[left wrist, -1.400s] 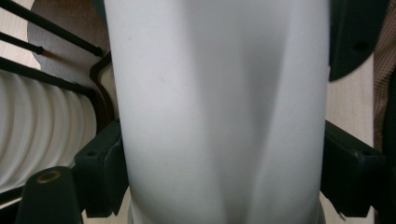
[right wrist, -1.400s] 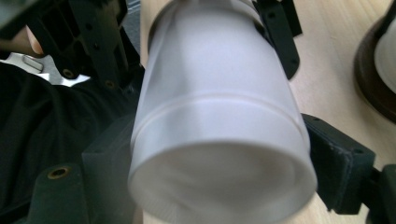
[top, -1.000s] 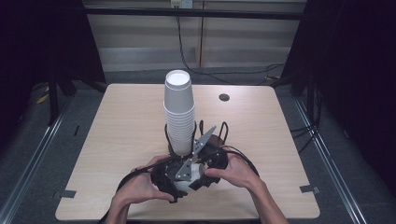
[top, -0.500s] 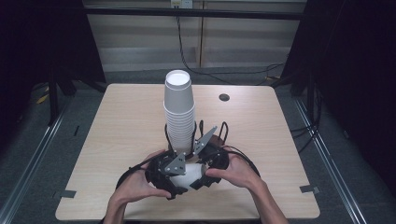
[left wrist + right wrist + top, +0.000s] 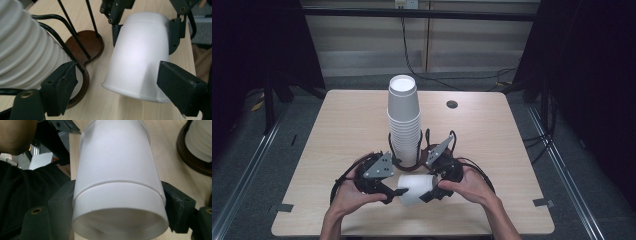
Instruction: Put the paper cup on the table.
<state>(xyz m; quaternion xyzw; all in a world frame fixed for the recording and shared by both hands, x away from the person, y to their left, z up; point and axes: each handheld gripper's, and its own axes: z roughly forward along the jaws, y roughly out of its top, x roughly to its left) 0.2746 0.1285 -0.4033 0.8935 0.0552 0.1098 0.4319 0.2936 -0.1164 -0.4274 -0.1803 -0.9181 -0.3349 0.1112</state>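
Left gripper [image 5: 393,192] at table's near edge, jaws spread wide, one either side of rim end of single white paper cup [image 5: 418,189]; neither jaw touching it in left gripper view. Cup lies on its side on light wooden table [image 5: 337,125], between both grippers. Right gripper [image 5: 430,194] clamped on cup's base end (jaws pressed to both sides). Behind: tall stack of white paper cups [image 5: 404,120] upright in black wire holder with brown wooden base [image 5: 86,45].

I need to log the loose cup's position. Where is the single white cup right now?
In the high view the single cup lies on its side near the table's front edge, just in front of the cup stack, between the left gripper and right gripper, whose fingers clamp it.
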